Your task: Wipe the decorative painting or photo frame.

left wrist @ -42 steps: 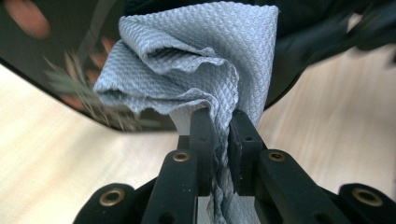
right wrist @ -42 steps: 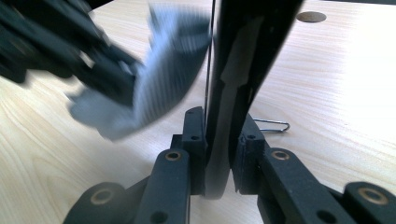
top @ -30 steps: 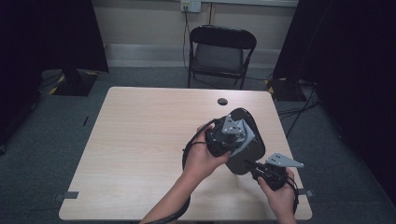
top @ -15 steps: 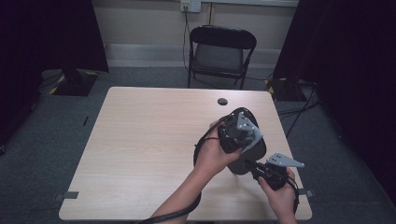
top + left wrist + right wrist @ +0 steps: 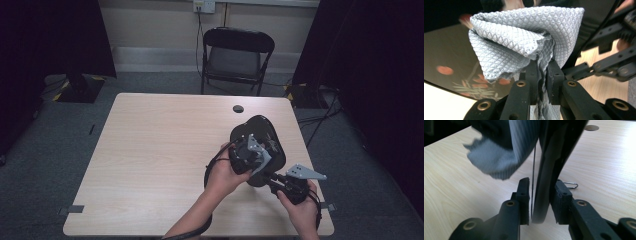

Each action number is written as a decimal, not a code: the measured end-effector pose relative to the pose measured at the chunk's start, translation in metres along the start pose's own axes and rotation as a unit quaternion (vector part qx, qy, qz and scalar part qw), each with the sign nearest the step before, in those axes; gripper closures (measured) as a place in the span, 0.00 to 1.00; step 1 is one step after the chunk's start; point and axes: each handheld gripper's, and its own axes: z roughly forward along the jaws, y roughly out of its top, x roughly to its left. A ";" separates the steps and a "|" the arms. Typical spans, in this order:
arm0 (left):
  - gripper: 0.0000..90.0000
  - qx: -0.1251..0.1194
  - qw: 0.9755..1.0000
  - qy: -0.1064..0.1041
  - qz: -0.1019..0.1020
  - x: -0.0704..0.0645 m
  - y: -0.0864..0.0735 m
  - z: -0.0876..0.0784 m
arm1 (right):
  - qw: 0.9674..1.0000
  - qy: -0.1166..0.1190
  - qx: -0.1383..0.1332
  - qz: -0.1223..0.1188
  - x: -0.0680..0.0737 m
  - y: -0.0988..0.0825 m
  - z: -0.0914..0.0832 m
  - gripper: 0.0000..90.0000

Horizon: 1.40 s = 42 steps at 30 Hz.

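A black glossy plate (image 5: 262, 131) with a red flower pattern (image 5: 451, 57) stands tilted over the right part of the table. My left gripper (image 5: 543, 67) is shut on a bunched grey waffle cloth (image 5: 524, 32), which lies against the plate's face. In the high view this gripper (image 5: 254, 151) sits over the plate's middle. My right gripper (image 5: 541, 186) has just been opening. The plate's lower rim (image 5: 544, 195) stands between its jaws, with a thin gap at the left pad. It reaches in from the near right (image 5: 270, 179). The cloth (image 5: 496, 162) hangs beside the rim.
The light wooden table (image 5: 150, 150) has a round cable hole (image 5: 238, 108) near its far edge. A small wire clip (image 5: 570, 185) lies on the wood just behind the plate. A black folding chair (image 5: 235, 55) stands beyond the table.
My left hand has sunk a little with the cloth against the plate, and the plate leans flatter. My right hand has stayed where it was.
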 end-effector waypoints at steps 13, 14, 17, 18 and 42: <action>0.91 0.028 0.999 -0.009 -0.020 0.001 -0.031 0.028 | 1.000 0.002 0.005 -0.008 0.000 0.001 -0.006 0.72; 0.91 0.031 0.999 -0.010 -0.023 0.001 -0.033 0.030 | 1.000 0.002 0.005 -0.008 0.000 0.001 -0.007 0.72; 0.91 0.043 0.999 -0.012 -0.024 0.001 -0.042 0.036 | 1.000 0.003 0.006 -0.008 0.000 0.001 -0.007 0.73; 0.91 0.046 0.999 -0.012 -0.027 0.000 -0.045 0.039 | 1.000 0.003 0.005 -0.009 0.000 0.001 -0.008 0.73; 0.92 0.012 1.000 -0.005 -0.016 0.006 -0.032 -0.017 | 1.000 0.004 0.005 -0.002 -0.002 0.000 -0.008 0.68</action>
